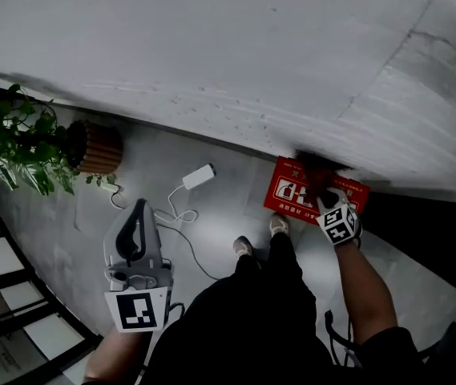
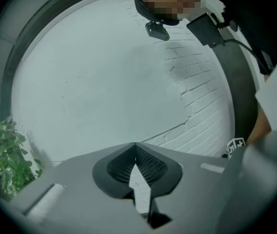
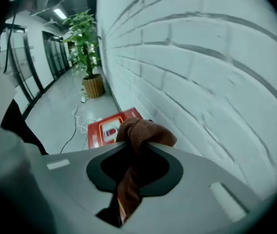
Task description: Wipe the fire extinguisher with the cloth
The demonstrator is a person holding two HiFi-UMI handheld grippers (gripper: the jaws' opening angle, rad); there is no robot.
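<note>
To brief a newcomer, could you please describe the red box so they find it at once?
Follow the white brick wall down to the floor. The red box sits there, right of the white charger and potted plant; it alone is bright red, with white pictures on top.

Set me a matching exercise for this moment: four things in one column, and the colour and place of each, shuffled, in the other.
Things:
1. cloth
2. box
3. plant
4. charger

Colour and place:
A. white, on the floor
B. green, in a pot
C. brown, gripped in the right claw
D. red, at the foot of the wall

Pairs: 1-C, 2-D, 3-B, 4-A
</note>
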